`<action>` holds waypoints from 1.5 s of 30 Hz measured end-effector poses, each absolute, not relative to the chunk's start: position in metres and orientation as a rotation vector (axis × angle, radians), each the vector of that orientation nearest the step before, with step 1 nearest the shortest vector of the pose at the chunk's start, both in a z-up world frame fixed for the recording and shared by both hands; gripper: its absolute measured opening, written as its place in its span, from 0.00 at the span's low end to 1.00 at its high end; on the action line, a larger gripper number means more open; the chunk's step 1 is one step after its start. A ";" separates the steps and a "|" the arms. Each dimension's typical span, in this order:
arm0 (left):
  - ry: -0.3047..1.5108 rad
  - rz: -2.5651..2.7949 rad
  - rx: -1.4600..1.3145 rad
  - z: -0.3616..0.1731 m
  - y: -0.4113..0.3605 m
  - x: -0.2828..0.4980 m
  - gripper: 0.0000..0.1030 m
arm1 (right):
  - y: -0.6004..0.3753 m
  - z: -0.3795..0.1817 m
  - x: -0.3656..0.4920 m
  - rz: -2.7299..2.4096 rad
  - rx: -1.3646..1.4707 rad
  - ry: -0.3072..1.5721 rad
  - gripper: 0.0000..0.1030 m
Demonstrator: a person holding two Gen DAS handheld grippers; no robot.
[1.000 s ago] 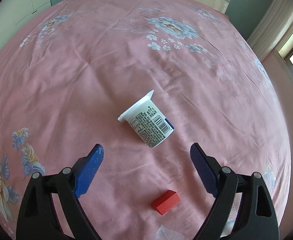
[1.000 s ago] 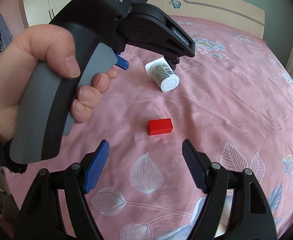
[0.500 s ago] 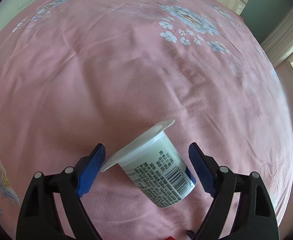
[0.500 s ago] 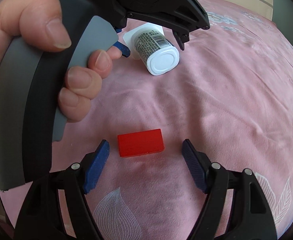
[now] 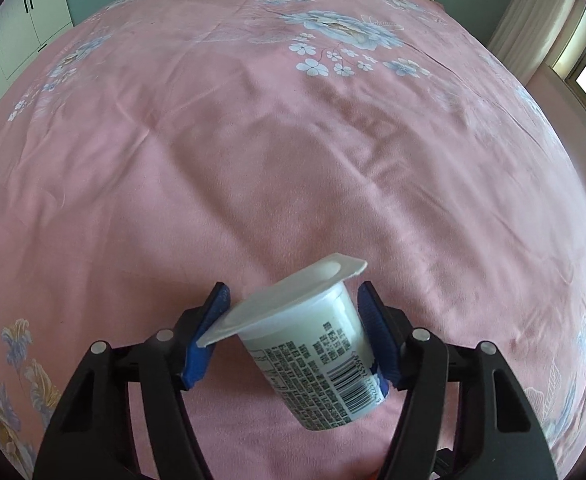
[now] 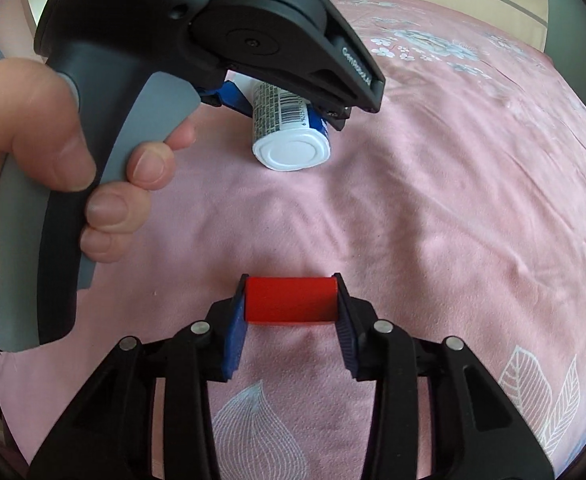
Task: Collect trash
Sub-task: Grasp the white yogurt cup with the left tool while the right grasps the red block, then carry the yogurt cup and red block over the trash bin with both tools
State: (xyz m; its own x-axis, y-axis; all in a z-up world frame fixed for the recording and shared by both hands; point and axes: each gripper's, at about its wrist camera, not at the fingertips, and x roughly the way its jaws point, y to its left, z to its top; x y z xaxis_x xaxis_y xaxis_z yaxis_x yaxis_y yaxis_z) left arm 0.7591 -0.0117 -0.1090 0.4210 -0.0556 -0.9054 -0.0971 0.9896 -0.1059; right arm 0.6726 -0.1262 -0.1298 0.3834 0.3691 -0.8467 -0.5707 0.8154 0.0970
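1. Your left gripper (image 5: 293,336) has the white yogurt cup (image 5: 317,356) between its blue pads. Its jaws have just been closing. The right pad touches the cup's side and the left pad touches the edge of the cup's flat lid rim. The jaws stand about half open around the cup.
2. The cup lies on its side on the pink bedspread (image 5: 253,140), tilted, with its sealed top pointing to the far left and its bottom toward you. You cannot see what is inside it, because the lid covers the mouth.
3. Your right gripper (image 6: 291,300) has the red block (image 6: 291,300) pinched between both pads. Its jaws have just been closing, and they are now nearly closed, tight on the block's two ends.
4. The red block sits low on the bedspread, near you, and the cup lies farther away, past it.
5. In the right wrist view your left hand (image 6: 53,152) and the black and grey handle hide the cup's top half. Only its round white bottom and barcode side show.
6. In the left wrist view the red block is almost fully cut off at the near edge.
7. The small print on the cup is too tiny to read.
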 end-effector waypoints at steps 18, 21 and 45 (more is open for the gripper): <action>0.960 -0.031 0.057 0.030 0.026 0.607 0.65 | -0.131 0.012 0.575 0.511 -0.265 0.891 0.39; 0.927 -0.047 0.099 0.058 0.029 0.571 0.65 | -0.130 0.048 0.557 0.500 -0.269 0.848 0.39; 0.685 -0.181 0.333 0.198 0.008 0.294 0.65 | -0.145 0.234 0.313 0.444 -0.322 0.620 0.39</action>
State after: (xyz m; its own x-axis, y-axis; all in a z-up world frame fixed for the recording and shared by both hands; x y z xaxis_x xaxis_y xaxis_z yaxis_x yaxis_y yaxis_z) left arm 0.2941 0.0075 0.1982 0.7619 -0.0547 -0.6454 0.2713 0.9317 0.2413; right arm 0.3131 -0.1454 0.2337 0.7256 0.3007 -0.6189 -0.4890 0.8581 -0.1564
